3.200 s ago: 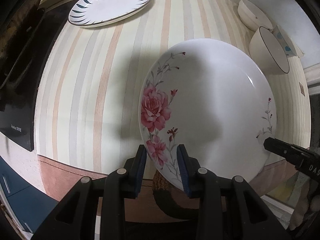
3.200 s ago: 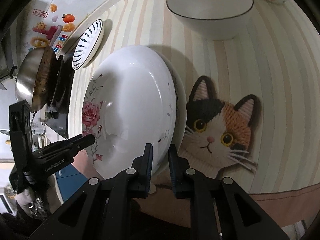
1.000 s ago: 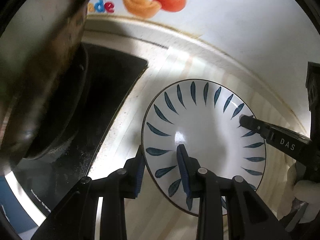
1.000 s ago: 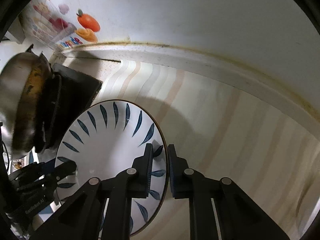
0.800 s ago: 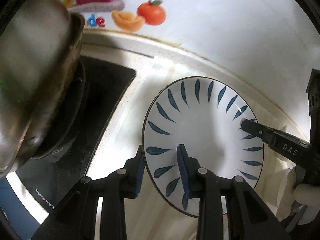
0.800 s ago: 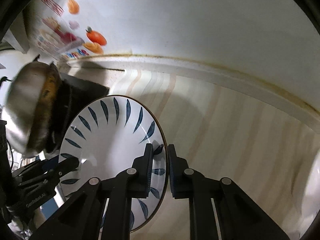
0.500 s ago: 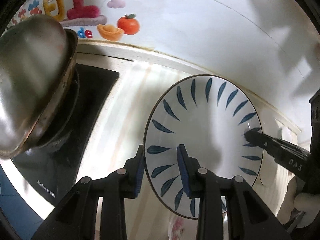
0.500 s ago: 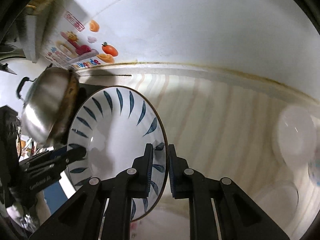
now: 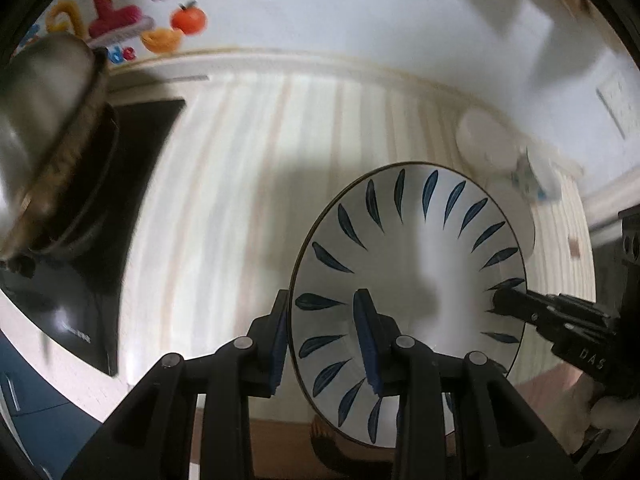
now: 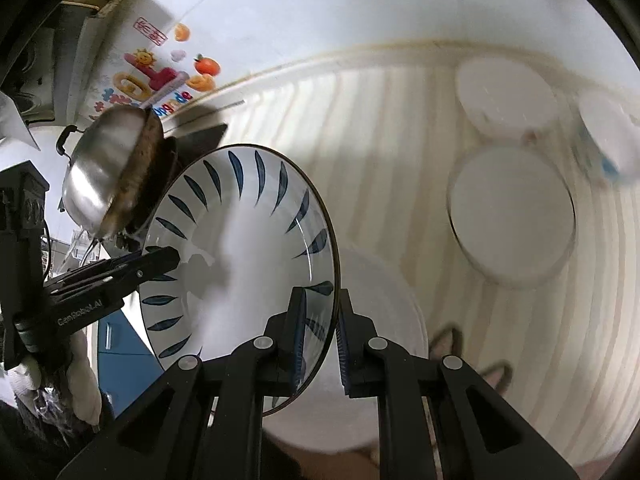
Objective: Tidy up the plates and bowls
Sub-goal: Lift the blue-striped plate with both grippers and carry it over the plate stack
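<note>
A white plate with blue leaf marks (image 9: 408, 248) (image 10: 240, 248) is held off the striped counter between both grippers. My left gripper (image 9: 324, 340) is shut on its left rim. My right gripper (image 10: 322, 332) is shut on its right rim and shows at the plate's far edge in the left wrist view (image 9: 560, 320). Below the held plate lies the white plate stack (image 10: 376, 340), partly hidden. A large white bowl (image 10: 512, 216), a second white bowl (image 10: 504, 96) and a small patterned bowl (image 10: 608, 136) stand at the back right.
A steel wok (image 9: 44, 140) (image 10: 108, 176) sits on a black cooktop (image 9: 92, 240) at the left. The cat-pattern mat (image 10: 468, 356) peeks out beside the plate stack. The wall with fruit stickers (image 9: 172, 28) runs behind the counter.
Both grippers have carried the blue-leaf plate away from the back wall and cooktop, rightward and toward the front, over the white plate stack. The bowls have come into view.
</note>
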`<state>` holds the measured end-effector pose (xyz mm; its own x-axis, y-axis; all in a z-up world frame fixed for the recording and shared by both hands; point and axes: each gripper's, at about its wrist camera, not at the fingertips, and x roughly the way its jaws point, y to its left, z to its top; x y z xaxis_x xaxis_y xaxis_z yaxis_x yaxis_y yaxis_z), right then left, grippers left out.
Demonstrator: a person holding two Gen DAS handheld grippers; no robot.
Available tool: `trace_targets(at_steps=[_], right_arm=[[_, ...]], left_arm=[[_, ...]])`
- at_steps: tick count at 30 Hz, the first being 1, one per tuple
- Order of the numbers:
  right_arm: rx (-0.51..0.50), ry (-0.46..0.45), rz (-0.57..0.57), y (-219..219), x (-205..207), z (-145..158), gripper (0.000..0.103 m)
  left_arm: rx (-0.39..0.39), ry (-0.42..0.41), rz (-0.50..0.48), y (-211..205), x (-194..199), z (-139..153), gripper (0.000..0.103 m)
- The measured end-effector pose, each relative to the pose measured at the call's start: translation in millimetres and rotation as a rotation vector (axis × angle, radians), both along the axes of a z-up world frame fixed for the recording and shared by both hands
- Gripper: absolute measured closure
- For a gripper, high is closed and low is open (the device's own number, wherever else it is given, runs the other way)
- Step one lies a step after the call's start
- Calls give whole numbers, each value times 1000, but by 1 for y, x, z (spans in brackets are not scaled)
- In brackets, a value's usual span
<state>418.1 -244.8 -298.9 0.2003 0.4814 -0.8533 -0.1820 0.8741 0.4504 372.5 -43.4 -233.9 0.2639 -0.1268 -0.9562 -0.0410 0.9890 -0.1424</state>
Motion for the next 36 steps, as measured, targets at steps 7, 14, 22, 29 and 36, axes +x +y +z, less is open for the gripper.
trace_targets(at_steps=[7,14,22,29,36], right_arm=[[-2,85,-45,-24,-33,-38,87],[-23,116,-47,-27,-35,-62,87],[-44,140,-40,-25,-28,-75,87],[-55,161,-26,-21,-24,-84,87],[-75,157,-11,-15,-22,-84,87]], left_arm=[[22,90,-53,-21,-14,-36,74],[40,140,-74,-30,-9,-60,74],[55,174,-80,-30,4,-72,74],[73,177,-69,-32,0,-70,74],[84,174,-54,-37,-1,-70,74]])
